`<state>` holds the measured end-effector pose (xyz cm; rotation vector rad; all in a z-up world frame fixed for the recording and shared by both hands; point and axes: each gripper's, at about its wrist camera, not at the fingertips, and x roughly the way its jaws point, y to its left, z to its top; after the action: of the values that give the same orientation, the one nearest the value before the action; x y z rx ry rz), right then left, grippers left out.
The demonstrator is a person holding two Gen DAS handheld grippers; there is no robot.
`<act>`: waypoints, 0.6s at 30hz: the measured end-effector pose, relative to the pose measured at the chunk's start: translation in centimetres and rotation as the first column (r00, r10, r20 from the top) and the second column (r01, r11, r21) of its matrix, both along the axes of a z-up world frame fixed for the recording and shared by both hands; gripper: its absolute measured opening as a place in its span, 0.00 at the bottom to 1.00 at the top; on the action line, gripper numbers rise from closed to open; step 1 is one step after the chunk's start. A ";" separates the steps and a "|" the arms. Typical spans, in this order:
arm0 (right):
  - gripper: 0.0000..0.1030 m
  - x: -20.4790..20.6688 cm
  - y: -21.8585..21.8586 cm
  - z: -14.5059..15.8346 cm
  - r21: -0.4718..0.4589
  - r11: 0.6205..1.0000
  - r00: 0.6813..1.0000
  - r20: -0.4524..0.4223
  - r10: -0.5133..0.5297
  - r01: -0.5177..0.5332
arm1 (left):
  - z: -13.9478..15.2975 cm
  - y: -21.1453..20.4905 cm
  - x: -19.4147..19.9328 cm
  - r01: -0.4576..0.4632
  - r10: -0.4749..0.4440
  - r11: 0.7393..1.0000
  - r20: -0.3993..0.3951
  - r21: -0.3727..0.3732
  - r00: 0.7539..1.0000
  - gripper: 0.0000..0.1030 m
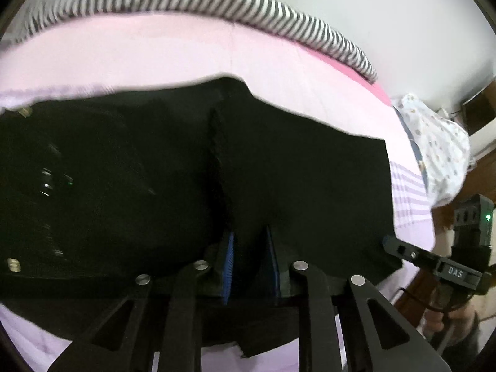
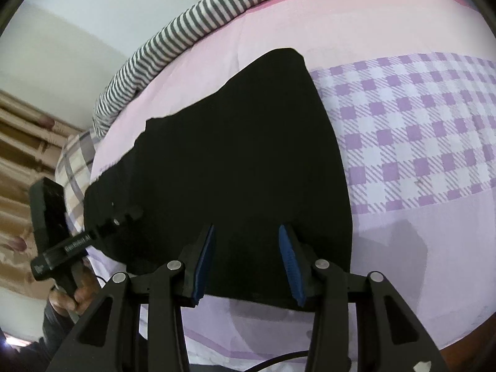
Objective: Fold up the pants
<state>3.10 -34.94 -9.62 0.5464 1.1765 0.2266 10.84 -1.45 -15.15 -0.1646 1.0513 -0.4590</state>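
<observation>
Two grippers set at the near edge of black pants spread flat on the bed, left gripper narrow around a raised fold, right gripper wider astride cloth, at six o'clock, apparently ready for folding away

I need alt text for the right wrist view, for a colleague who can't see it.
Black pants lie spread on a pink sheet, and the right claw hovers at their near edge with its blue-padded jaws apart, gripping nothing. A purple checked cloth lies to the right, a striped blanket behind, and the left claw reaches in from the left.
</observation>
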 end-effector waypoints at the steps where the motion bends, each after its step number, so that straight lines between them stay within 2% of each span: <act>1: 0.39 0.0 0.1 0.1 -0.005 1.000 1.000 0.002 0.001 -0.001 | 0.5 0.0 -0.3 -0.005 0.005 1.000 0.031 0.008 1.000 0.20; 4: 0.39 0.8 0.5 0.6 -0.048 0.999 1.000 0.029 0.005 -0.004 | 1.8 -0.2 -1.9 0.022 -0.024 1.000 0.122 0.014 0.992 0.21; 7: 0.40 2.3 0.2 1.2 -0.083 0.997 0.997 0.074 -0.002 0.008 | 2.0 -1.3 -3.4 0.118 -0.116 0.993 0.164 -0.005 0.980 0.22; 10: 0.40 4.7 -0.4 1.8 -0.108 0.993 0.992 0.120 -0.023 0.036 | 0.9 -2.6 -4.2 0.194 -0.193 0.981 0.136 0.006 0.972 0.22; 12: 0.40 6.5 -0.9 2.0 -0.136 0.989 0.989 0.147 -0.029 0.049 | -0.2 -3.3 -4.2 0.229 -0.229 0.973 0.088 0.016 0.969 0.22; 15: 0.40 8.4 -1.7 1.7 -0.165 0.984 0.988 0.145 -0.043 0.067 | -2.4 -4.0 -3.6 0.236 -0.236 0.971 -0.007 0.025 0.972 0.22; 18: 0.39 9.4 -2.2 1.1 -0.162 0.984 0.989 0.137 -0.051 0.073 | -2.8 -3.4 -3.1 0.219 -0.220 0.975 -0.021 -0.021 0.975 0.22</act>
<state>12.46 -37.15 -8.53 0.4135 1.0365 0.1077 7.74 -4.85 -17.99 -0.0697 1.0928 -0.6679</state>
